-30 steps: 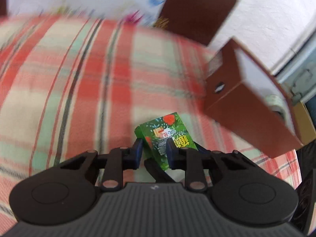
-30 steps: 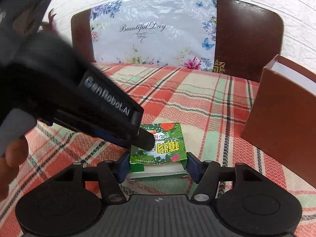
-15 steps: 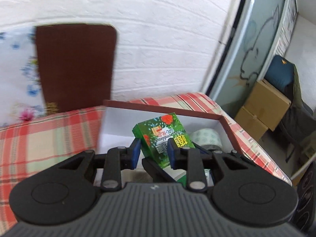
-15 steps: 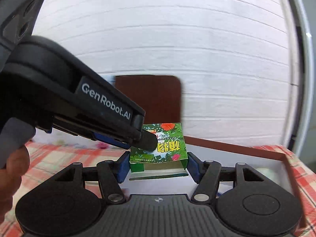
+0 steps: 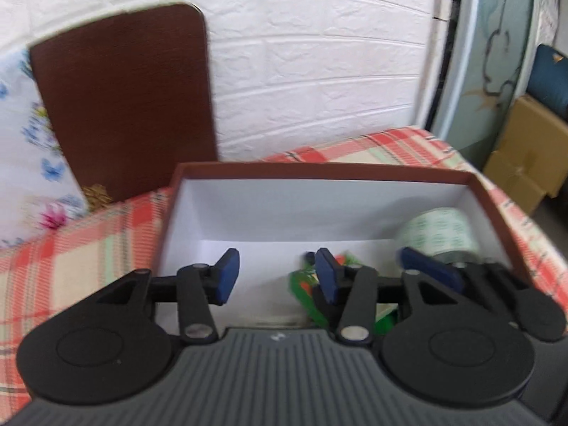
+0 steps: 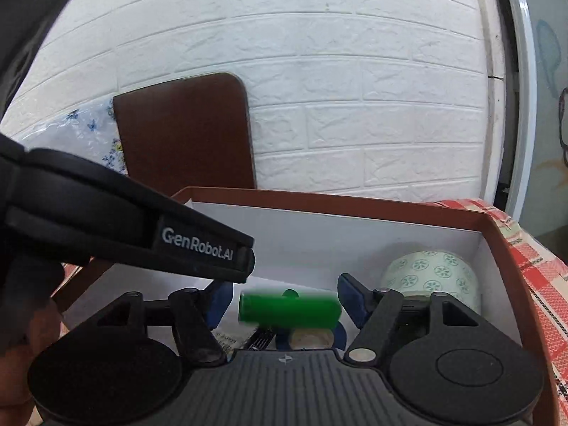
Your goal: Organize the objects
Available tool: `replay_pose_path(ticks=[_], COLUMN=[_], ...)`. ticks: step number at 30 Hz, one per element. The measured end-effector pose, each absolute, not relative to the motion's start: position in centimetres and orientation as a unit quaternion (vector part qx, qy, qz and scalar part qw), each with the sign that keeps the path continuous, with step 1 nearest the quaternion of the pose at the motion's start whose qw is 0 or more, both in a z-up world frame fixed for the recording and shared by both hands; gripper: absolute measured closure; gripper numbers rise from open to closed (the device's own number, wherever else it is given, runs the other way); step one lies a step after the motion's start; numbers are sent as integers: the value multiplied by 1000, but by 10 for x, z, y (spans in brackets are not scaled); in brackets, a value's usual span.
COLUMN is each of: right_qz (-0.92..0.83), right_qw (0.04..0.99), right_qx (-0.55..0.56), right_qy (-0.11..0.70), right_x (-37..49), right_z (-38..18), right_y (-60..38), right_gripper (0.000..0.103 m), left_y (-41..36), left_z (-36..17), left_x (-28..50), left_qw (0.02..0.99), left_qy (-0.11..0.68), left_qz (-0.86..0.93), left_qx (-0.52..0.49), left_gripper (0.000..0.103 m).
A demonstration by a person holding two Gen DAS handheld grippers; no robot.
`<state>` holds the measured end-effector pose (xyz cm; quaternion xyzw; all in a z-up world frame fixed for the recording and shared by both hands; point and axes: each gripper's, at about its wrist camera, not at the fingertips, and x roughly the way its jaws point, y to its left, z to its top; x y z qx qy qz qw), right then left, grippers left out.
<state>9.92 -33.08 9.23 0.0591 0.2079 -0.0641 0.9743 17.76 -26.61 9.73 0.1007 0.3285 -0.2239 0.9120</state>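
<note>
Released, green carton (image 6: 287, 311) drops between spread grippers into box (image 6: 355, 204).

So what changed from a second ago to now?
Both grippers carried the green box from the tablecloth over the brown box, then opened. The left gripper and right gripper now stand wide apart with the green box blurred between them, loose, seemingly dropping in. The tape roll stayed inside the brown box.
</note>
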Motion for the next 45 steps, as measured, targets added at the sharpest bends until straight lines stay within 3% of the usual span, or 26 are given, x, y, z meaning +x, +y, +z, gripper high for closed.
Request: replay_pose_path(ticks=[10,24,29,36,41,45], right_qz=[-78,-83,-86,-96,-107,-113], right_qw=[978,978,977,973,969,965], right_qx=[58,71,84,118,135,146], right_qy=[187,178,176,172,179,188], right_x=[71,23,6,-27,-48,-59], right_z=[107,123,123,115,106,100], right_y=[-321,-303,-293,-283,-274,-268], right_gripper=[33,30,30,26,22,19], left_y=[-235,-192,-176,-155,-140,-130], left_z=[113,128,130,120,110,102], left_x=[146,103,89,69,53,44], left_qw=[926,938,943,944,945,941], left_qy=[301,280,270,264,264,278], left_qz=[-183,-162,-153,-142,-137,-134], left_qx=[137,127,121,135,139,140], left_gripper=[52,42,29,23,8,4])
